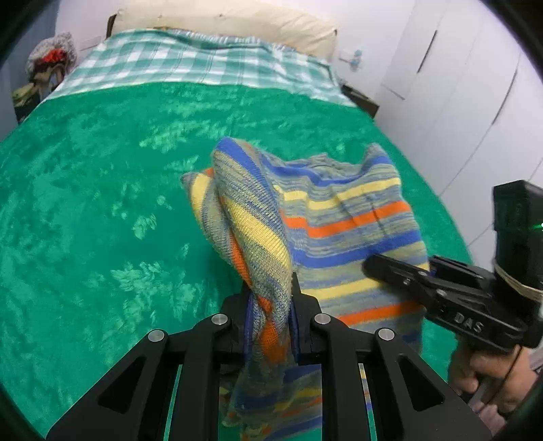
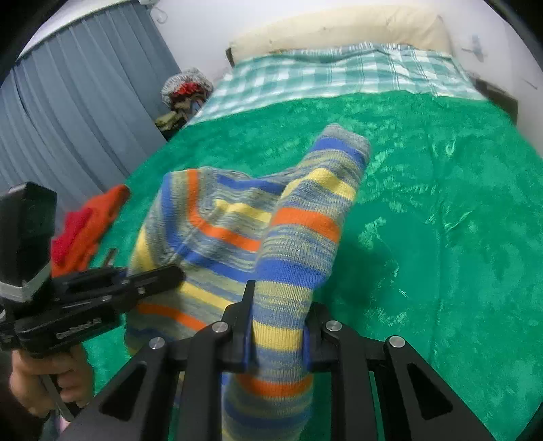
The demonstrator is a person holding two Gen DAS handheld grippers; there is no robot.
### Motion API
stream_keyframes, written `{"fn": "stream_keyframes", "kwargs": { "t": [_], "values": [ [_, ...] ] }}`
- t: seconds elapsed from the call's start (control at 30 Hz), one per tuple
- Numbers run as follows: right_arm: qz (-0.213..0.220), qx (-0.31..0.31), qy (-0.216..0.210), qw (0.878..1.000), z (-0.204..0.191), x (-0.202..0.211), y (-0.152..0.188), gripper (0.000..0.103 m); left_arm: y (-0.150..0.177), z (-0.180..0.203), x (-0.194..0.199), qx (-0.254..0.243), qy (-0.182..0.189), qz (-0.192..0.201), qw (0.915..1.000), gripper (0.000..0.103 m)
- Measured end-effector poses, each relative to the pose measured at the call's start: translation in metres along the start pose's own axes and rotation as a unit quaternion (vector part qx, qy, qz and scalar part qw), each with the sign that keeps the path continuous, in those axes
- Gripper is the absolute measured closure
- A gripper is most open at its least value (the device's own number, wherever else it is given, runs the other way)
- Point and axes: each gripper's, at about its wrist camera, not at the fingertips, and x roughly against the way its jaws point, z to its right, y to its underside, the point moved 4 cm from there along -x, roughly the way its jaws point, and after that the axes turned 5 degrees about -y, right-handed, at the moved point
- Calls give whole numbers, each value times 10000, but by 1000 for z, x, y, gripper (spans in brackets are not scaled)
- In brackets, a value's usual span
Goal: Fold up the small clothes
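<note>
A small striped knit sweater (image 1: 342,217), blue, yellow, orange and grey, is held up above the green bedspread (image 1: 101,190). My left gripper (image 1: 271,291) is shut on a bunched sleeve or edge of it; it also shows in the right wrist view (image 2: 169,274) at the sweater's left side. My right gripper (image 2: 278,305) is shut on another striped part of the sweater (image 2: 237,230), with cloth hanging down between its jaws; it shows from the side in the left wrist view (image 1: 376,268). The sweater's far sleeve (image 2: 342,159) sticks up.
A red-orange garment (image 2: 88,224) lies near the bed's left edge. A checked blanket (image 1: 203,64) and cream pillow (image 1: 230,23) are at the head of the bed. A pile of clothes (image 2: 185,91) sits beside the bed by grey curtains (image 2: 74,91). White wardrobe doors (image 1: 458,74) stand on the right.
</note>
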Motion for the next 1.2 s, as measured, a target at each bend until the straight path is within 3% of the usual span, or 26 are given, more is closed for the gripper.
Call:
{"fn": "stream_keyframes", "kwargs": {
  "t": [0.07,0.13,0.2,0.23,0.27,0.43,0.57,0.77,0.9,1.03,1.2],
  "values": [
    [8,-99,-128,9999,-8,19,-3,81,1,3,20,61,35,2,10000,85],
    [-25,-222,-222,9995,-9,29,-4,80,6,5,21,30,-144,-54,9999,72],
    [-145,-238,64,9996,-1,29,4,57,15,2,10,-104,-452,-10,9989,12],
    [-156,-241,367,9989,6,34,10,22,27,-4,6,-148,-800,71,9967,7],
    [-136,-245,770,9966,14,42,18,7,39,-7,8,-186,-1061,115,9941,9],
    [-237,118,1478,9887,15,96,67,7,100,4,51,-462,-1599,216,9858,7],
    [-327,335,1564,9866,-10,148,106,7,118,35,96,-735,-2355,482,9679,2],
    [-48,494,1643,9852,-54,221,148,5,142,69,154,-799,-2881,788,9510,2],
    [16,566,1648,9847,-79,250,166,5,169,83,177,-645,-2667,595,9598,2],
    [-63,682,1705,9830,-98,263,181,5,190,95,183,-539,-2141,110,9753,2],
    [-164,693,1705,9828,-108,272,200,5,201,96,196,-407,-1992,94,9791,2]
  ]
}}
